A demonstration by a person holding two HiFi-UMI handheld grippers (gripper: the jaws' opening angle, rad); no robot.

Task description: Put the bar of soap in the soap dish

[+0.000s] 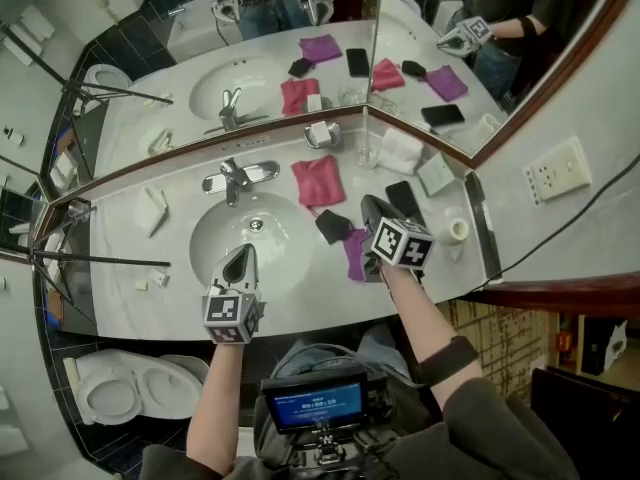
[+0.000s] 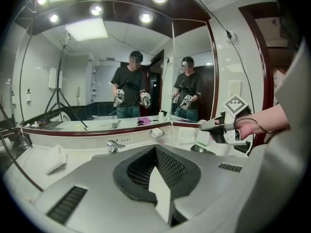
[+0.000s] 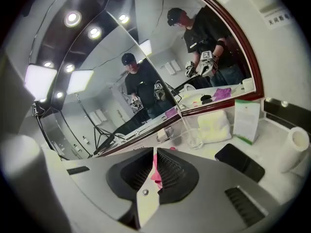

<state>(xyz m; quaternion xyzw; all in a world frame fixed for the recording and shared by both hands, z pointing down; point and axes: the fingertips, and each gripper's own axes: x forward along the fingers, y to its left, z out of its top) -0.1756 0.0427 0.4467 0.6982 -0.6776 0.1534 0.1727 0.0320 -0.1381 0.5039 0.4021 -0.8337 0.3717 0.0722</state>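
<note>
Two grippers over a bathroom counter

The left gripper (image 1: pixel 240 256) hovers above the front of the basin (image 1: pixel 213 234). The right gripper (image 1: pixel 372 206) hangs over a purple cloth (image 1: pixel 354 254), between a black phone (image 1: pixel 404 200) and a pink cloth (image 1: pixel 318 180). A soap dish (image 1: pixel 322 134) stands by the mirror.

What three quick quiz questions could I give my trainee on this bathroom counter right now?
1. True or false: the left gripper has its jaws shut with nothing between them.
2. What colour is the cloth just right of the faucet in the head view? A) pink B) green C) yellow
3. Fill in: the black phone lies nearest the ____ gripper.
Key: 1 true; 2 A; 3 the right gripper.
</note>
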